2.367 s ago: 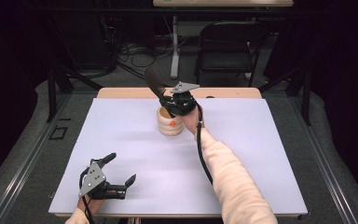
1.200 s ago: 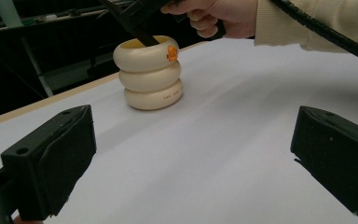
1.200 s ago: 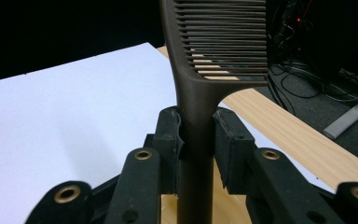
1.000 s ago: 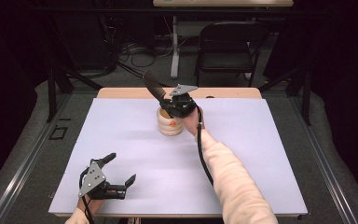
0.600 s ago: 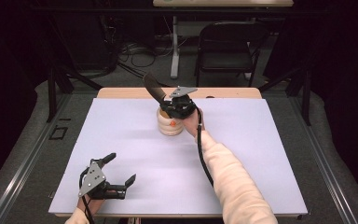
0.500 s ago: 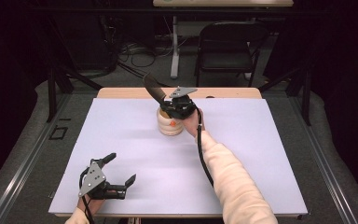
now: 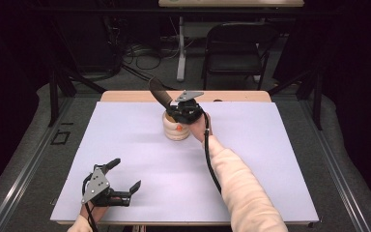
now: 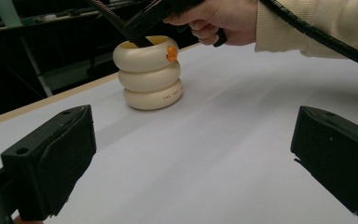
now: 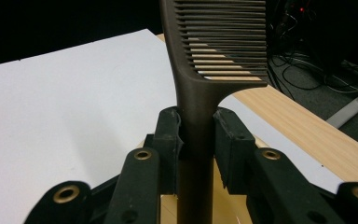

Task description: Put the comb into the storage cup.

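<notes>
Dark surroundings with a folding chair (image 7: 234, 46) and floor cables lie beyond a white table (image 7: 280, 159) with a wooden far edge. High view: a cream holder (image 7: 176, 130) of three stacked rings, marked with an orange dot, stands at the far centre of the table. The right gripper (image 7: 178, 110) sits directly over its mouth, holding a dark brown comb (image 7: 158, 92) that slants up and to the far left. The left gripper (image 7: 125, 186) rests at the near left corner, well apart from the holder, jaws spread wide with nothing between them.

Left gripper view: both black jaws stand wide apart over bare table. Small print runs along the holder's (image 8: 150, 74) lowest ring, too small to read. The comb's handle (image 8: 116, 18) enters the holder's mouth.

Right gripper view: the jaws are pressed narrowly onto the comb's handle (image 9: 196, 140); its teeth rise above, the holder's yellow interior below.
</notes>
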`<state>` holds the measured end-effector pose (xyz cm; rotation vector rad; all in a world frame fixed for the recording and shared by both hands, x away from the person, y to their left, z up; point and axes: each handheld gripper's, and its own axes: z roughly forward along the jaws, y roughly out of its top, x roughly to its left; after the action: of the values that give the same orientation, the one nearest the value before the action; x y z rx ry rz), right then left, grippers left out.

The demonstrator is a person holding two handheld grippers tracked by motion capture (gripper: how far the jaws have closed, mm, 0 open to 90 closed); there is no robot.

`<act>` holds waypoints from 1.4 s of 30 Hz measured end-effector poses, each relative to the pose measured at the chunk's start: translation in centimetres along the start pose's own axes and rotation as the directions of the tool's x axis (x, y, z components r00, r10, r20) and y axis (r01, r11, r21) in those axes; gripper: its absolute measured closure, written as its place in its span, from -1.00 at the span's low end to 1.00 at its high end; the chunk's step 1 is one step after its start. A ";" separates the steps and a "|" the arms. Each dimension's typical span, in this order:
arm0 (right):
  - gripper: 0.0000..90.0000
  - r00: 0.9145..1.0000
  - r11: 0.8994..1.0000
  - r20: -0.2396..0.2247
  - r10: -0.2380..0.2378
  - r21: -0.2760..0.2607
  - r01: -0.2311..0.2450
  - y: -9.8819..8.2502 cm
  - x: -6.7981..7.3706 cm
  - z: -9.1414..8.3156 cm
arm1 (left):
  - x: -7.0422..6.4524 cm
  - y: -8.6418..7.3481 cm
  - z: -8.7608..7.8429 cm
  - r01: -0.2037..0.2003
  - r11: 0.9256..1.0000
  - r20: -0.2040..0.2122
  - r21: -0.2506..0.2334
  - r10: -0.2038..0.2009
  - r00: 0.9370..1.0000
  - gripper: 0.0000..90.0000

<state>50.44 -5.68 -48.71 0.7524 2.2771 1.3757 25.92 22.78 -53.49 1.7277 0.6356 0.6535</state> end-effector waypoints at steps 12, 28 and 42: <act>0.60 1.000 1.000 0.002 0.006 0.018 -0.006 -0.3 -0.1 0.0 | 0.0 0.0 0.0 -0.001 1.000 -0.002 0.001 0.001 1.000 -1.00; 0.60 1.000 1.000 0.002 -0.002 0.026 0.002 -0.4 0.0 0.2 | 0.0 0.0 0.0 -0.001 1.000 -0.003 -0.001 0.001 1.000 -1.00; 0.59 1.000 0.999 0.000 0.001 0.038 -0.001 -0.4 -0.1 0.2 | 0.0 0.0 0.0 0.001 1.000 -0.003 -0.001 -0.001 1.000 -1.00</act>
<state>50.50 -5.76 -49.17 0.7658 2.3089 1.3371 25.91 22.77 -53.50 1.7258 0.6383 0.6553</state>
